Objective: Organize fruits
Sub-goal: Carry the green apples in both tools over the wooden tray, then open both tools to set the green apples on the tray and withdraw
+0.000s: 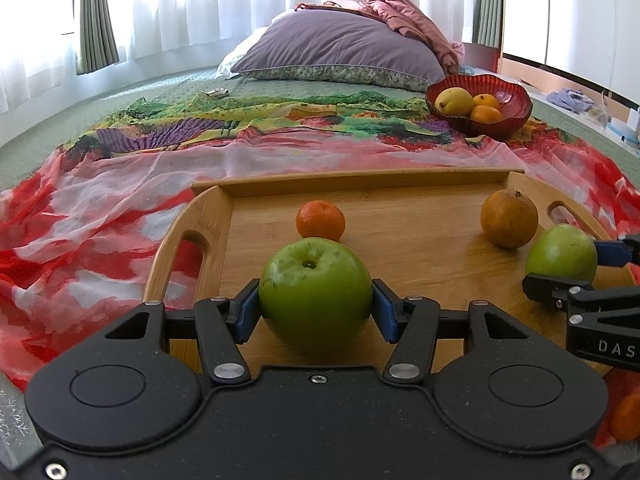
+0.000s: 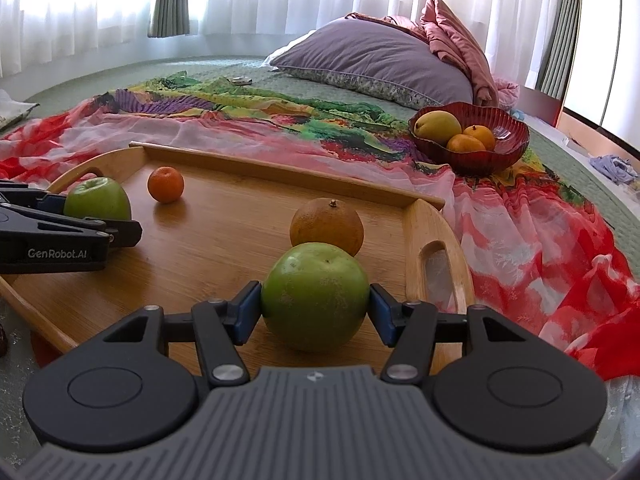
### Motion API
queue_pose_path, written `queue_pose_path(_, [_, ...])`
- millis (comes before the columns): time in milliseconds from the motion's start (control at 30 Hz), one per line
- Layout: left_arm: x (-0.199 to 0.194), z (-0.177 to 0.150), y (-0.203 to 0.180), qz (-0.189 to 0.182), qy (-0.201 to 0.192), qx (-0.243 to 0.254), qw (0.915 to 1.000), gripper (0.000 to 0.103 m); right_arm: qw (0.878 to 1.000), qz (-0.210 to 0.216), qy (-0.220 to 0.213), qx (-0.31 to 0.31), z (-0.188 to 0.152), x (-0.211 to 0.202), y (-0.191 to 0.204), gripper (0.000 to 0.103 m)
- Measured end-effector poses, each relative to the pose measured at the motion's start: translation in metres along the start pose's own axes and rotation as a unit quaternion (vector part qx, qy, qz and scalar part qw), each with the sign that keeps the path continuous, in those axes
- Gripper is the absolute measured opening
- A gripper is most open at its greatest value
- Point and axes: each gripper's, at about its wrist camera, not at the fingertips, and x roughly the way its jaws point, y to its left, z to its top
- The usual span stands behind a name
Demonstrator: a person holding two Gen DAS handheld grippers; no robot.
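On the tray [image 1: 200,216], the left gripper [image 1: 316,304] pinches one apple [image 1: 316,292] at the left; the right gripper [image 2: 316,304] pinches another apple [image 2: 316,296] at the right. Round fruit could roll out of a loose grip, nudging the mandarin [image 1: 320,220] or orange [image 2: 327,224] behind. The low tray rim leaves open room toward the bowl [image 2: 512,148] beyond the tray's right corner.

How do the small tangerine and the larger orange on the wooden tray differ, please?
The small tangerine is bright, glossy orange; the larger orange is dull and brownish. The tangerine is clearly smaller. The tangerine sits near the tray's far rail on the left gripper's side; the orange sits just beyond the right gripper's green apple. Both rest loose on the tray.
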Motion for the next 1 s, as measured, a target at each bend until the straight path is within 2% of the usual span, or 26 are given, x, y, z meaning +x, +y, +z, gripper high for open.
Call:
queue_pose_path(100, [-0.004, -0.002, 0.0, -0.001, -0.003, 0.003, 1.0, 0.057, 1.0, -0.001, -0.003, -0.008, 0.001, -0.001, 0.001, 0.072])
queue_pose_path(267, [-0.018, -0.008, 0.0, 0.002, -0.008, 0.005, 1.0, 0.075, 1.0, -0.006, -0.019, -0.022, 0.001, -0.012, 0.002, 0.082])
queue_pose_path(367, [-0.034, -0.015, -0.003, -0.003, -0.02, 0.013, 0.9997, 0.081, 0.999, 0.0, -0.034, -0.016, 0.0, -0.022, -0.004, 0.088])
queue_pose_path(467, [-0.049, -0.02, -0.005, -0.008, -0.028, 0.016, 0.9994, 0.087, 0.999, 0.002, -0.045, -0.009, -0.003, -0.033, -0.01, 0.089])
queue_pose_path(833, [-0.104, -0.047, 0.0, -0.019, -0.057, 0.002, 0.9982, 0.096, 0.996, 0.012, -0.085, -0.027, -0.032, -0.088, -0.017, 0.093])
queue_pose_path(1000, [-0.122, -0.065, 0.003, -0.019, -0.064, 0.003, 0.9978, 0.098, 0.995, 0.011, -0.09, -0.031, -0.051, -0.105, -0.014, 0.094])
